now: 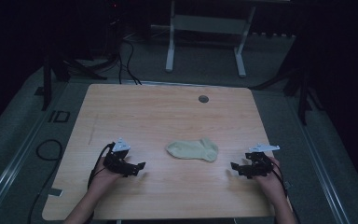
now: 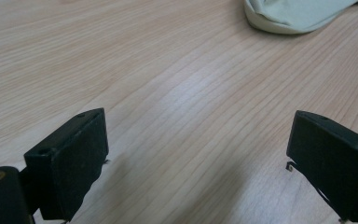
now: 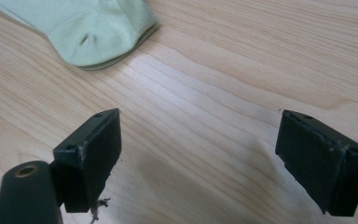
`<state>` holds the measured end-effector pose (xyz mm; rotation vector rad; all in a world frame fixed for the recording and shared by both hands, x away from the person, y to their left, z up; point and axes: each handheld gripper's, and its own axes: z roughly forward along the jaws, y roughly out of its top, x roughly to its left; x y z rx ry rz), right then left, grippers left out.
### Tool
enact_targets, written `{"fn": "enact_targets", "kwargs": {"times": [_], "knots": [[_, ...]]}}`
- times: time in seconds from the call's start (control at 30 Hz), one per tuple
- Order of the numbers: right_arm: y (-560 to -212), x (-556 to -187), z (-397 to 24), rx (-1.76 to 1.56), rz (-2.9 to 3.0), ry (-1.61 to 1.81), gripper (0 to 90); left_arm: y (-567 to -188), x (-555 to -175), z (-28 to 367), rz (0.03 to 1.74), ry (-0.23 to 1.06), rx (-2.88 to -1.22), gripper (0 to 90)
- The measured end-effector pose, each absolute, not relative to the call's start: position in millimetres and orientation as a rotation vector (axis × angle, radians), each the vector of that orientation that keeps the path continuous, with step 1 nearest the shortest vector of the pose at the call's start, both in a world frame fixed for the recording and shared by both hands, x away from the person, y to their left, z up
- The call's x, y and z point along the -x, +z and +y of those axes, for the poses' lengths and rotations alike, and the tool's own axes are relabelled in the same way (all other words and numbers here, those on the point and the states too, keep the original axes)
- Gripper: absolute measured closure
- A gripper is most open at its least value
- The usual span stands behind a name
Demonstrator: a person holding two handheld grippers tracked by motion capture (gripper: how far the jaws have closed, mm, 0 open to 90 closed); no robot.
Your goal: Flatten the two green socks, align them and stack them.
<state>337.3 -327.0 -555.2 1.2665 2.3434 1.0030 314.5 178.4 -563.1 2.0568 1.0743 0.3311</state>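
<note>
The left tongs (image 1: 141, 166) and the right tongs (image 1: 234, 167) are both black, each with a pale grey three-cornered plate on top. A black cable trails from each back along the forearm toward the near edge of the bench (image 1: 168, 205). The forearms are bare, with no sleeve to be seen.

In the left gripper view the two jaws are blocky black pads with small screw holes in their top faces; a brass-ringed hole sits in the black part beside the left jaw. The right gripper view shows the same build, its pad edges scuffed, with a bit of frayed thread below the left jaw.
</note>
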Motion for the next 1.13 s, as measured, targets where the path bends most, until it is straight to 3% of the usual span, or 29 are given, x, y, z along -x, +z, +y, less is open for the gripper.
{"fn": "enact_targets", "kwargs": {"times": [0.5, 1.13], "knots": [[-559.3, -323.7, -343.8, -1.313, 2.208, 0.994, 14.3, -569.4, -298.3, 205.0, 1.132, 0.360, -2.032, 5.2], [-564.0, -320.7, -349.8, -1.332, 2.152, 0.968, 14.5, -571.6, -287.6, 229.6, 1.242, 0.493, -1.958, 5.2]]}}
